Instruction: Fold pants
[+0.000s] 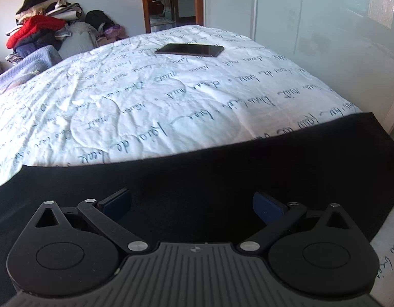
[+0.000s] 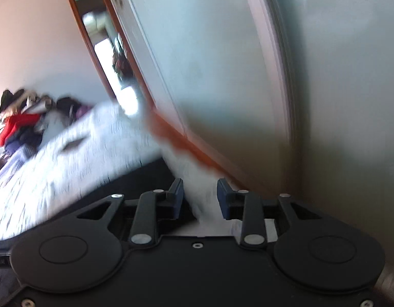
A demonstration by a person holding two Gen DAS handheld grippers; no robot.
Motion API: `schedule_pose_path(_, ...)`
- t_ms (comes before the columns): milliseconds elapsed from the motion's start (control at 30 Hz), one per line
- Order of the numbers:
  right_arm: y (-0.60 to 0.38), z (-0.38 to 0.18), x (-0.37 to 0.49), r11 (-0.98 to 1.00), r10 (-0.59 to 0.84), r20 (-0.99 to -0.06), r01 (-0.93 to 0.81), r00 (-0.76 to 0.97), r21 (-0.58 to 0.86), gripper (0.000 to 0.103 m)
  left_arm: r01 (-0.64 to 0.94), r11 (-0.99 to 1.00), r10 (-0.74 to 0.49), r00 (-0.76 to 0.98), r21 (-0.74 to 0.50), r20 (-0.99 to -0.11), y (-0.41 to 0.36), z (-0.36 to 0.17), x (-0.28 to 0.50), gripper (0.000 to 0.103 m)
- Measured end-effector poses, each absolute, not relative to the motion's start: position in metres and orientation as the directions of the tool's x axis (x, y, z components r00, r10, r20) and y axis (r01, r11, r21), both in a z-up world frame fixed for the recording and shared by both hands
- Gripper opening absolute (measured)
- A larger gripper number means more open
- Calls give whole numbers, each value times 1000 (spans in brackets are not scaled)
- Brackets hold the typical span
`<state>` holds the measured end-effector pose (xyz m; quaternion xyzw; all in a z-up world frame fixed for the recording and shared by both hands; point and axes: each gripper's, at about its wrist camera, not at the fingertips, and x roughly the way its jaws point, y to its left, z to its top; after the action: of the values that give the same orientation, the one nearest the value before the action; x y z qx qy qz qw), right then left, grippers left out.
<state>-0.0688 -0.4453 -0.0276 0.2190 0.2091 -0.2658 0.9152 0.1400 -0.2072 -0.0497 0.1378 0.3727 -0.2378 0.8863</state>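
Both grippers spread and empty over the black pants on the bed.

Left wrist view: the left gripper (image 1: 192, 204) hangs with its two blue-padded fingers (image 1: 117, 203) spread wide, gripping nothing, just above the pants (image 1: 222, 168). One pair, black, lies flat as a broad smooth band from 9 to 3 o'clock across the script-printed bedspread (image 1: 171, 89). One dark phone (image 1: 190, 50) sits at 12 o'clock, well apart, with one clothes pile (image 1: 41, 23) at 10 o'clock. Right wrist view, blurred and tilted: the right gripper (image 2: 200, 197) shows two fingers partly parted, nothing between them, with the pants' dark edge at 9 o'clock.
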Motion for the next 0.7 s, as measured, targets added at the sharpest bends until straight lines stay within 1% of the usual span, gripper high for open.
schedule_pose_path(100,-428,-26,-15,899,-184,-588,377,788,224,32,520,852,-305,596,68,-743,-210,-50,149,102)
schedule_pose_path(133,-422,-33,7,931,-144,-633,322,760,175,31,520,852,-299,586,66,-753,-213,-52,152,102)
schedule_pose_path(200,-419,-53,45,962,-136,-715,264,686,70,31,526,847,-292,574,71,-765,-219,-57,157,103)
schedule_pose_path(233,-423,-60,58,965,-150,-723,261,674,43,31,530,844,-291,577,80,-763,-222,-60,159,103)
schedule_pose_path(300,-434,-60,75,959,-156,-718,277,679,53,32,536,839,-292,590,94,-753,-230,-65,167,103)
schedule_pose_path(333,-441,-58,80,952,-161,-712,297,683,70,35,531,841,-288,599,102,-747,-233,-66,171,103)
schedule_pose_path(400,-442,-50,81,940,-185,-704,331,685,76,38,531,842,-286,584,92,-759,-235,-62,177,103)
schedule_pose_path(433,-433,-44,75,945,-193,-696,322,692,59,38,535,842,-302,574,69,-761,-231,-57,177,100)
schedule_pose_path(500,-413,-33,60,969,-162,-668,245,726,32,38,547,836,-340,575,41,-744,-220,-49,169,102)
schedule_pose_path(533,-404,-32,57,977,-134,-671,210,730,33,38,555,831,-353,578,38,-736,-216,-47,164,102)
schedule_pose_path(633,-378,-41,68,994,-57,-696,104,716,26,37,545,836,-314,576,68,-755,-220,-57,165,103)
schedule_pose_path(700,-368,-53,89,996,-83,-719,81,690,-38,37,537,839,-292,578,86,-762,-228,-67,172,103)
